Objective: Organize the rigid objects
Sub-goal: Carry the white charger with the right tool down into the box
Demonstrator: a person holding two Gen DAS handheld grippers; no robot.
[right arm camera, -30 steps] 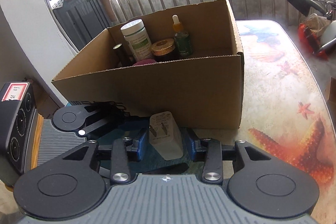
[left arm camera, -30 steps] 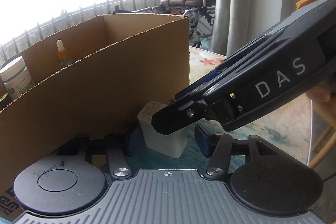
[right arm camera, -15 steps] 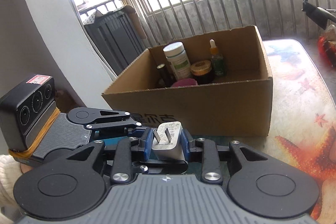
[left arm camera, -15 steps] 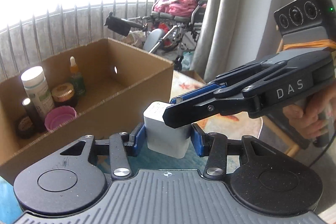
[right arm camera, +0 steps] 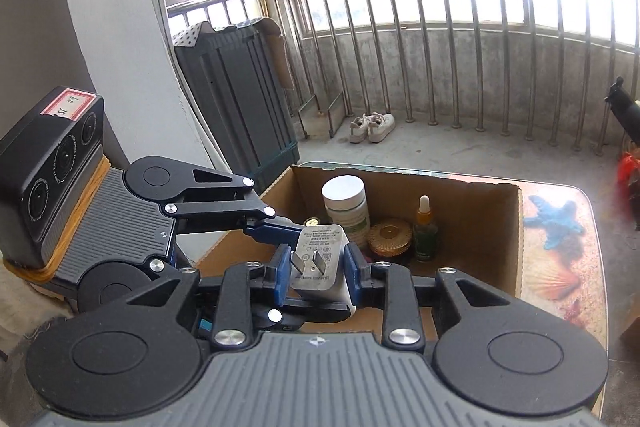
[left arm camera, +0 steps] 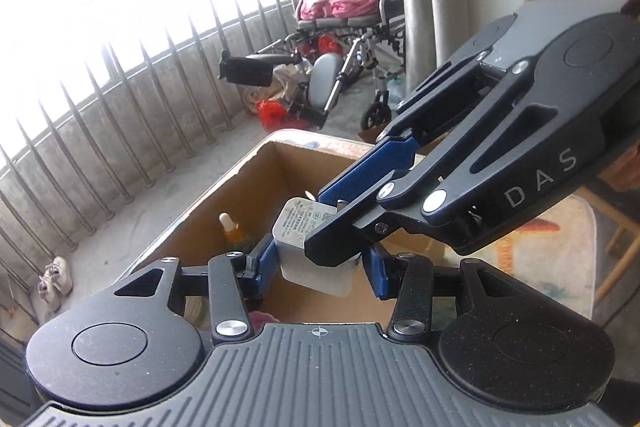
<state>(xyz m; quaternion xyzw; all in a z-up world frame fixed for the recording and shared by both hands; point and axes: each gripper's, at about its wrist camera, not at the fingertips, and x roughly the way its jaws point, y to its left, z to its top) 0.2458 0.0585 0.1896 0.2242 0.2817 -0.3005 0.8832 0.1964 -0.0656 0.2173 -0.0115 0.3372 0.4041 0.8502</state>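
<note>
Gripping one small white plastic plug-in charger (right arm camera: 320,259) from two sides, both grippers hold it in the air above the open brown cardboard box (right arm camera: 516,239). The right gripper (right arm camera: 316,269) has its blue pads (right arm camera: 282,273) pressed against the charger's left and right faces, with the two flat metal prongs (right arm camera: 308,261) facing the right wrist camera. The left gripper (left arm camera: 316,267) has the same charger between its own blue pads (left arm camera: 264,261); in the left wrist view the left pad lies against the charger's side, while the right pad (left arm camera: 376,273) is partly hidden behind the other tool's black finger, so contact on that side cannot be made out. Neither pair of jaws stands wide; each is narrowed to the charger's width.

In the left wrist view the right gripper (left arm camera: 336,223) reaches in from the upper right, crossing over the printed grey label on the charger (left arm camera: 316,247).

Inside the box stand a white-lidded round pill bottle with a green label (right arm camera: 346,211), a low amber glass jar with a ribbed gold lid (right arm camera: 390,237), a green dropper bottle with a white rubber bulb (right arm camera: 425,227) and a small dark item (right arm camera: 312,221) too hidden to identify. The box sits on a table with a seashell and starfish patterned cover (right arm camera: 560,251). A pair of white sneakers (right arm camera: 372,127) lies on the concrete balcony floor near the metal railing (right arm camera: 460,39).
</note>
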